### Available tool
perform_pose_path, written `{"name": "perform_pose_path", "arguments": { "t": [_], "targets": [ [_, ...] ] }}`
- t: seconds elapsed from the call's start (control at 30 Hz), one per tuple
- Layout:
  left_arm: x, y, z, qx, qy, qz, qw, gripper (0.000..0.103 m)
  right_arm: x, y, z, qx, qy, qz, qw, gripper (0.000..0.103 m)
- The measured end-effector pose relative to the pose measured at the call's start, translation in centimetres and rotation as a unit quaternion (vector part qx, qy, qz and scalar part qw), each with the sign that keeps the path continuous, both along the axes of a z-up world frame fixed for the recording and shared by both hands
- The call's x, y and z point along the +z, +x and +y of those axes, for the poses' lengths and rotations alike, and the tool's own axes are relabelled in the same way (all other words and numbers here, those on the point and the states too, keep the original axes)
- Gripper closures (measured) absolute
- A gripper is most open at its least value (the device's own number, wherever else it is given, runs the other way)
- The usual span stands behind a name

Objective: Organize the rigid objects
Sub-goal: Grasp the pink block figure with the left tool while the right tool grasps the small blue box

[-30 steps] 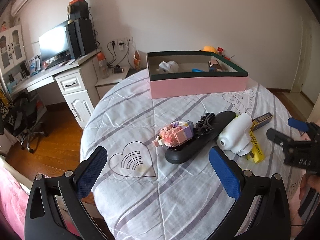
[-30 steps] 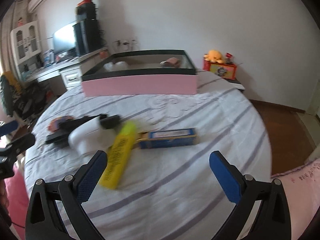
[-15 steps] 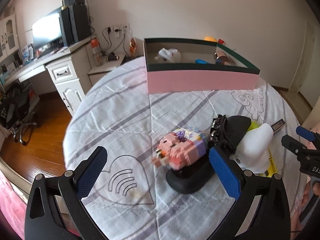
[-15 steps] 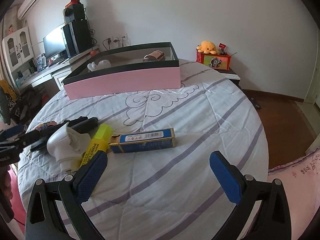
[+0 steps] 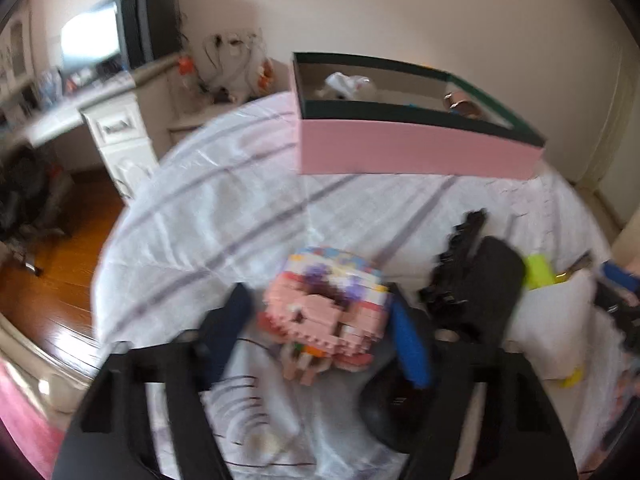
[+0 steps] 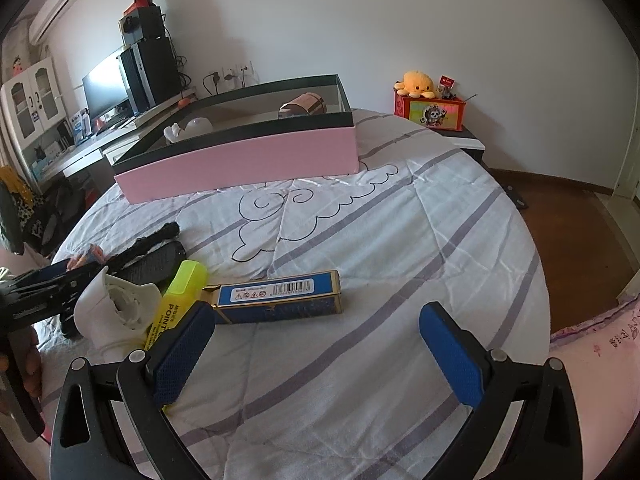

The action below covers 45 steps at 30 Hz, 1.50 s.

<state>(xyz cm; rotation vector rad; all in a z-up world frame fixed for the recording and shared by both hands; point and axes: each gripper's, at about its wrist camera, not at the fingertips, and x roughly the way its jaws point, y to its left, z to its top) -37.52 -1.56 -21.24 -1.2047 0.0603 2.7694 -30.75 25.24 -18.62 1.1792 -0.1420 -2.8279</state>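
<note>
Your right gripper [image 6: 312,352] hangs over the striped cloth of the table [image 6: 400,240], fingers [image 6: 452,354] spread wide, nothing btwn them. Blue box [image 6: 280,298] lies just ahead of the left finger, touching a yellow highlighter [image 6: 176,300]. White plastic piece [image 6: 112,312] & black items [image 6: 156,258] sit left of that. Pink box [image 6: 240,162] stands further back w/ a cup [image 6: 302,106] inside. Left gripper [image 6: 48,288] enters at the left edge.
</note>
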Motion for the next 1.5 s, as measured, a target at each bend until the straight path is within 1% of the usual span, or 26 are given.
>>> {"name": "perform_pose_path", "arguments": {
  "t": [0.03,0.1,0.2,0.23,0.3,0.4,0.5,0.53,0.6,0.67,0.73,0.77,0.8,0.83,0.9,0.93,0.97,1.0,1.07,1.23,1.3,1.37,1.43,1.5],
  "targets": [
    [0.0,0.1,0.0,-0.004,-0.004,0.0,1.0,0.043,-0.1,0.0,0.1,-0.002,0.0,-0.002,1.0,0.0],
    [0.1,0.4,-0.4,-0.003,0.004,0.0,1.0,0.043,-0.2,0.0,0.1,-0.002,0.0,-0.006,1.0,0.0],
    [0.1,1.0,-1.0,0.005,-0.011,0.004,0.9999,0.043,-0.2,-0.1,-0.1,0.0,0.007,-0.011,1.0,0.0],
    [0.1,1.3,-1.2,0.012,-0.016,0.006,0.9998,0.043,-0.2,-0.2,-0.4,0.003,0.014,-0.015,1.0,0.0],
    [0.0,1.8,-1.6,0.008,-0.013,0.007,0.9999,0.042,-0.4,-0.7,-1.0,0.012,0.031,-0.025,0.999,0.0],
    [-0.1,1.9,-2.1,0.011,-0.009,0.009,0.9999,0.037,-0.4,-1.5,-1.8,0.022,0.053,-0.036,0.998,0.0],
    [-0.2,1.9,-2.5,0.009,-0.001,0.011,0.9999,0.025,-0.3,-2.3,-2.4,0.039,0.068,-0.038,0.996,0.0],
    [-0.3,1.8,-2.5,0.009,0.001,0.009,0.9999,0.019,-0.4,-2.7,-2.6,0.047,0.079,-0.042,0.995,0.0],
    [-0.4,1.7,-2.6,0.012,0.002,0.009,0.9999,0.017,-0.7,-3.4,-3.0,0.064,0.106,-0.047,0.991,0.0],
    [-0.4,1.8,-2.6,0.01,0.005,0.01,0.9999,0.015,-0.7,-3.6,-2.9,0.081,0.106,-0.044,0.99,0.001],
    [-0.4,1.8,-2.6,0.008,0.009,0.01,0.9999,0.014,-0.5,-3.7,-2.2,0.1,0.075,-0.042,0.991,0.011],
    [-0.4,1.8,-2.6,0.008,0.009,0.011,0.9999,0.013,-0.6,-3.8,-1.9,0.104,0.067,-0.044,0.991,0.028],
    [-0.4,1.8,-2.6,0.008,0.009,0.011,0.9999,0.013,-0.5,-3.6,-1.7,0.105,0.07,-0.04,0.991,0.044],
    [-0.5,1.8,-2.6,0.01,0.009,0.011,0.9999,0.012,-0.4,-3.5,-1.7,0.104,0.073,-0.039,0.991,0.05],
    [-0.5,1.8,-2.6,0.01,0.009,0.011,0.9999,0.011,-0.2,-3.0,-1.6,0.106,0.069,-0.036,0.991,0.069],
    [-0.5,1.8,-2.6,0.011,0.009,0.011,0.9998,0.01,-0.1,-2.7,-1.6,0.105,0.067,-0.035,0.992,0.075],
    [-0.5,1.9,-2.6,0.012,0.009,0.01,0.9998,0.01,-0.1,-2.6,-1.7,0.104,0.064,-0.035,0.992,0.086],
    [-0.5,1.9,-2.6,0.012,0.008,0.01,0.9998,0.009,0.0,-2.2,-1.6,0.097,0.057,-0.037,0.993,0.088],
    [-0.6,1.9,-2.6,0.014,0.01,0.012,0.9998,0.009,0.0,-1.7,-1.7,0.089,0.048,-0.039,0.994,0.088],
    [-0.5,2.0,-2.8,0.014,0.012,0.013,0.9997,0.01,-0.3,-2.1,-2.1,0.081,0.047,-0.038,0.995,0.086],
    [-0.5,2.1,-2.9,0.018,0.008,0.019,0.9996,0.015,-0.4,-2.3,-2.0,0.077,0.04,-0.037,0.996,0.085],
    [-0.5,2.0,-3.0,0.021,0.006,0.025,0.9995,0.03,-0.6,-2.3,-2.1,0.076,0.04,-0.032,0.996,0.084],
    [-0.6,2.1,-3.0,0.016,0.008,0.031,0.9994,0.04,-0.6,-2.3,-2.4,0.076,0.051,-0.028,0.995,0.084],
    [-0.6,2.0,-2.9,0.015,0.004,0.032,0.9994,0.045,-0.7,-2.3,-2.6,0.076,0.06,-0.026,0.995,0.083]
  ]
}}
